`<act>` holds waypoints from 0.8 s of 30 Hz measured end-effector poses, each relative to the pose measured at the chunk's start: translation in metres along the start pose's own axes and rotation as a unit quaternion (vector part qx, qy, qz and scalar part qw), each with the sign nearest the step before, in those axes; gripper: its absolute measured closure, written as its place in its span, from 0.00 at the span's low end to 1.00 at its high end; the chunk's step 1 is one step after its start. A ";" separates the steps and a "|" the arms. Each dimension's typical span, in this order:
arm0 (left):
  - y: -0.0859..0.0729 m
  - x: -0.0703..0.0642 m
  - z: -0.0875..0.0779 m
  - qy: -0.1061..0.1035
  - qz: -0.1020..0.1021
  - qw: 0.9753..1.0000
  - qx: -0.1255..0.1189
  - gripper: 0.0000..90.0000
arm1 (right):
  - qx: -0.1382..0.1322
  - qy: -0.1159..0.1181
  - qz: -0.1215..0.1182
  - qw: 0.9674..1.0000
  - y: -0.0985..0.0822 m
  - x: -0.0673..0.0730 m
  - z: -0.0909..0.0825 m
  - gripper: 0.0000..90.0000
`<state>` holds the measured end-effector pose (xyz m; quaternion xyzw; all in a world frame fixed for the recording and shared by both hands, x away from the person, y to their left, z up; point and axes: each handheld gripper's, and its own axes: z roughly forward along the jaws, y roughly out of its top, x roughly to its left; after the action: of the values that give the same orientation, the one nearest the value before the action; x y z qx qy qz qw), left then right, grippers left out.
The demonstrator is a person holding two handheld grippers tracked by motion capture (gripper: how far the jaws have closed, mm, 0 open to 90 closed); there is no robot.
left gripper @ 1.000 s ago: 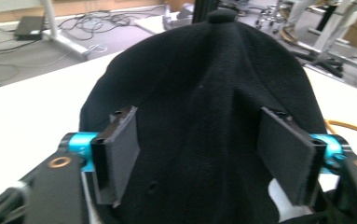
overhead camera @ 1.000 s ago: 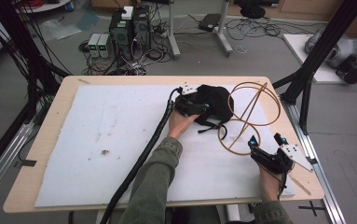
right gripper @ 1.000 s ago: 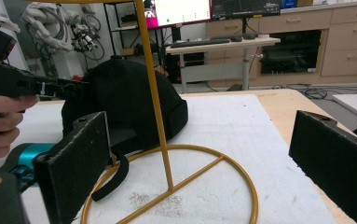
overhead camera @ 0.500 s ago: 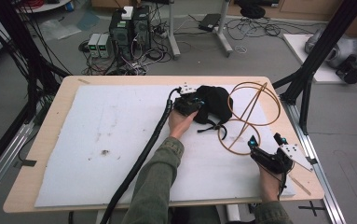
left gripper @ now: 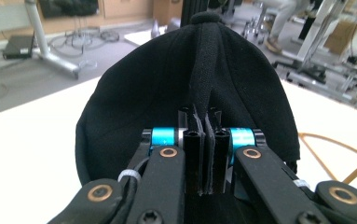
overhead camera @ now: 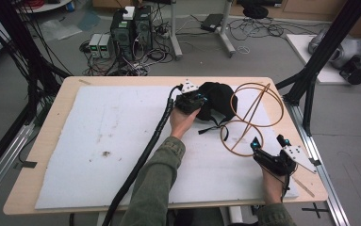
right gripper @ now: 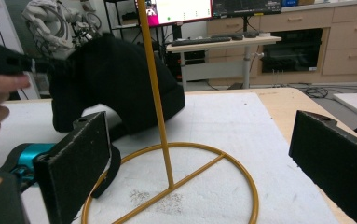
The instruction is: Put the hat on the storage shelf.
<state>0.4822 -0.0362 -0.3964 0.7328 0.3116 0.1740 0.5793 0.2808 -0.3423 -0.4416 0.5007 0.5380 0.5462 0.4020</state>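
Two claws were at work over the white foam-covered surface (overhead camera: 98, 141). The left claw (left gripper: 203, 158) was clenched on a fold of the black cap's (left gripper: 190, 88) fabric, its jaws pinched together with cloth between them; from above, that claw (overhead camera: 191, 100) sat at the cap's (overhead camera: 218, 101) near-left edge, toward the far side of the surface. The cap rested just beside, possibly against, the gold wire hat stand (overhead camera: 251, 115), whose upper hoop lay tilted over toward it. The right claw (right gripper: 199, 154) was released, jaws wide apart, aimed at the stand's upright rod (right gripper: 156, 93) and round base ring (right gripper: 176, 186) without touching either. Judged progress: early to middle. The cap was gripped but not yet on the stand; the stand was not yet steadied. Left to do, by my reading: steady the stand with the right claw, lift the cap, settle it over the hoop.
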 end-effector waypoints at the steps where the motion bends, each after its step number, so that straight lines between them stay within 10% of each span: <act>1: 0.003 -0.001 -0.002 0.003 0.001 1.000 -0.006 0.98 | 0.000 -0.001 -0.001 1.000 0.000 0.000 0.000 0.05; 24: 0.051 -0.004 -0.051 0.041 0.012 0.993 -0.113 0.97 | -0.003 -0.002 0.012 1.000 0.001 -0.002 -0.003 0.05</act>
<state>0.4609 -0.0073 -0.3333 0.6586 0.3048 0.2445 0.6431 0.2786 -0.3444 -0.4402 0.5068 0.5294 0.5518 0.3980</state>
